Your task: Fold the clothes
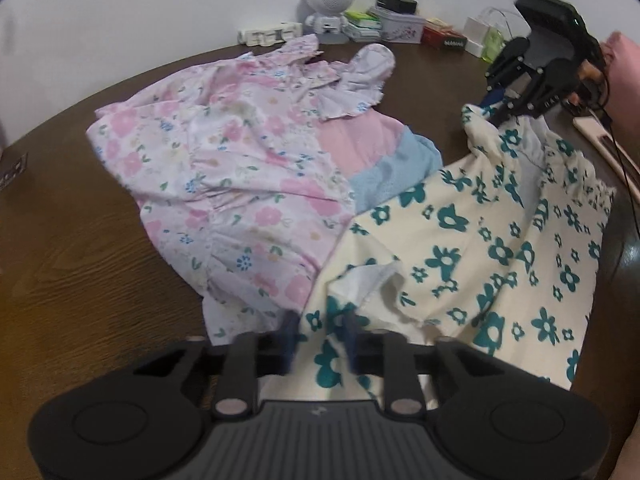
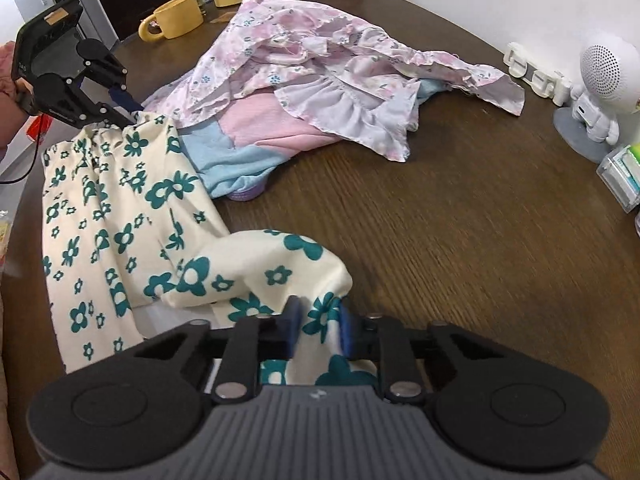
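I see my left gripper (image 1: 320, 334) and right gripper (image 2: 318, 320) each pinching an end of the cream floral garment (image 1: 480, 248), seemingly stretched lengthwise from six toward one o'clock.

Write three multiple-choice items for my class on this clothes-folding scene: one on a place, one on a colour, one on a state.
1. Where does the yellow mug stand?
A on the table beyond the pink garment
B on the cream garment
C on the floor

2. What colour are the cream garment's flowers?
A red
B teal
C black

3. How is the right gripper?
A wide open
B shut on nothing
C shut on the cream garment

Key: 1 A, it stands on the wood behind the pink floral garment; 2 B, a teal print; 3 C, cloth is pinched between its jaws.
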The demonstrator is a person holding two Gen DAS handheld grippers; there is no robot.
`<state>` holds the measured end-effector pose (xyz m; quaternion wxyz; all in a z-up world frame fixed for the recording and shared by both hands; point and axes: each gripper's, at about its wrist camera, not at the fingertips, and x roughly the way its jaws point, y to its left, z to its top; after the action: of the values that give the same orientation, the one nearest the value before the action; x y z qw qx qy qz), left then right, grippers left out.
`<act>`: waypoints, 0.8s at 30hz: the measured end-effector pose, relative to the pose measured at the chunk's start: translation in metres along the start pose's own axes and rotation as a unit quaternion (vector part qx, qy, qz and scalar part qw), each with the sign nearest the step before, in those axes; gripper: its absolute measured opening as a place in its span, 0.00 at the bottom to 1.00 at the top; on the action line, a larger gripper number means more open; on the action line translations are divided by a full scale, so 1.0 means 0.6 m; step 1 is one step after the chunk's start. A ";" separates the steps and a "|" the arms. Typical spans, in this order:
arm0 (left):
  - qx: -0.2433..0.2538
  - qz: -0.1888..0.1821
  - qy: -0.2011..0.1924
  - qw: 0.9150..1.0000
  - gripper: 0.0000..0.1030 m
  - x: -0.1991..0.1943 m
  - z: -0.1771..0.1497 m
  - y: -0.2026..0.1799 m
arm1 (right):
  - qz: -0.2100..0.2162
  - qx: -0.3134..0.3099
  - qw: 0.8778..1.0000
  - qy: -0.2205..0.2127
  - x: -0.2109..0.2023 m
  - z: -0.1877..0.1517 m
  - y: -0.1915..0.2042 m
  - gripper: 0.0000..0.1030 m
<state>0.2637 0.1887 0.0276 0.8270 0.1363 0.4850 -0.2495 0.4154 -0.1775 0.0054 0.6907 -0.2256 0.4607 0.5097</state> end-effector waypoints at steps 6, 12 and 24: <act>0.024 0.059 -0.016 0.998 0.01 -0.023 -0.007 -0.035 | -0.017 -0.025 0.999 -0.020 -0.029 -0.009 0.027 0.06; 0.103 0.142 -0.064 0.982 0.00 -0.089 -0.035 -0.112 | -0.060 -0.096 0.991 -0.078 -0.127 -0.037 0.121 0.05; 0.083 0.160 -0.106 0.978 0.00 -0.138 -0.200 -0.250 | -0.132 -0.180 0.974 -0.047 -0.143 -0.227 0.339 0.05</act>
<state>0.0606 0.1424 0.0434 0.8889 0.2530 0.3437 -0.1667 0.1696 -0.2498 0.0473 0.7207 -0.3812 0.2944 0.4987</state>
